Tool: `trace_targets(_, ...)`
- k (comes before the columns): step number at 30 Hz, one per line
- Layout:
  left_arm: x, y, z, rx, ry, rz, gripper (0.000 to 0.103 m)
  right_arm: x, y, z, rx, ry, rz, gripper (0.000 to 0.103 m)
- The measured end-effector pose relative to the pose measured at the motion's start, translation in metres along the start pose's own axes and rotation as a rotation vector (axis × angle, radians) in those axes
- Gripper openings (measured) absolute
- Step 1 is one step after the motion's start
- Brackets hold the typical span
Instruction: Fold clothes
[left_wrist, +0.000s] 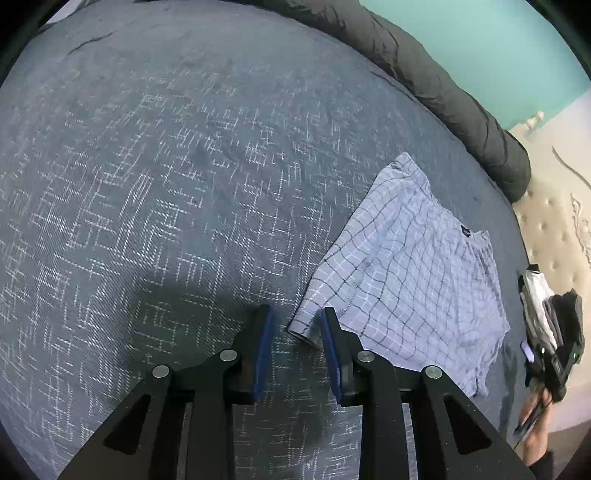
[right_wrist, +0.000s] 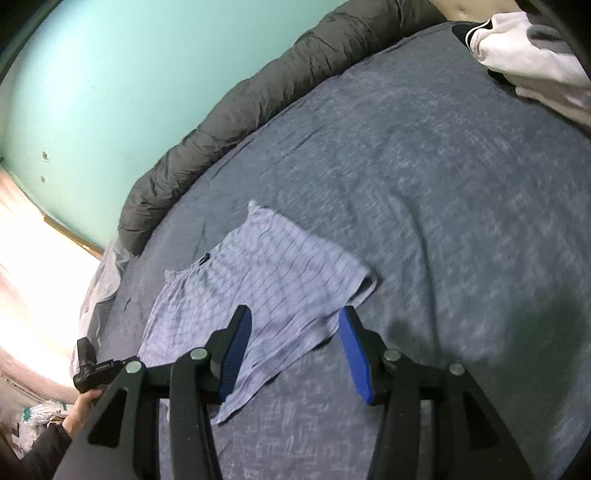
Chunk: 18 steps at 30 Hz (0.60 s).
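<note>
A pair of light blue checked shorts (left_wrist: 406, 273) lies flat on the blue-grey bedcover (left_wrist: 166, 184). My left gripper (left_wrist: 295, 314) hovers at the shorts' near left corner. Its jaws are open, and the hem corner lies under the gap without the pads pressing on it. In the right wrist view the same shorts (right_wrist: 266, 266) spread out below my right gripper (right_wrist: 294, 312), which stands open above the near edge with nothing pinched. A hand (right_wrist: 79, 406) holding the left gripper shows at the lower left of that view.
A rolled dark grey duvet (right_wrist: 229, 122) runs along the bed's far edge against a teal wall (right_wrist: 110, 74). White and grey clothes (right_wrist: 524, 48) lie piled at the far right corner. A cream tufted panel (left_wrist: 554, 221) borders the bed on the right.
</note>
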<state>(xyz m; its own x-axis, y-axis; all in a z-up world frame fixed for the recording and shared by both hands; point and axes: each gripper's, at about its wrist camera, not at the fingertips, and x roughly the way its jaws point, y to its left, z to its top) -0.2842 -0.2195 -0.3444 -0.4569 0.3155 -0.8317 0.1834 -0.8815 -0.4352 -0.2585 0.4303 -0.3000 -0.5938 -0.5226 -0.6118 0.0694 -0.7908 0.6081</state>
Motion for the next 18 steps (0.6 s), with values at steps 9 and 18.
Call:
trace_targets(9,0.004,-0.016,-0.004,0.028,0.0,0.079,0.01,0.004,-0.006,-0.038,0.015,0.009,0.056,0.05)
trace_targets(18,-0.002,-0.035,-0.003,0.038,-0.028,0.09,0.003,-0.004,-0.013,-0.043,0.017,-0.013,0.092,0.05)
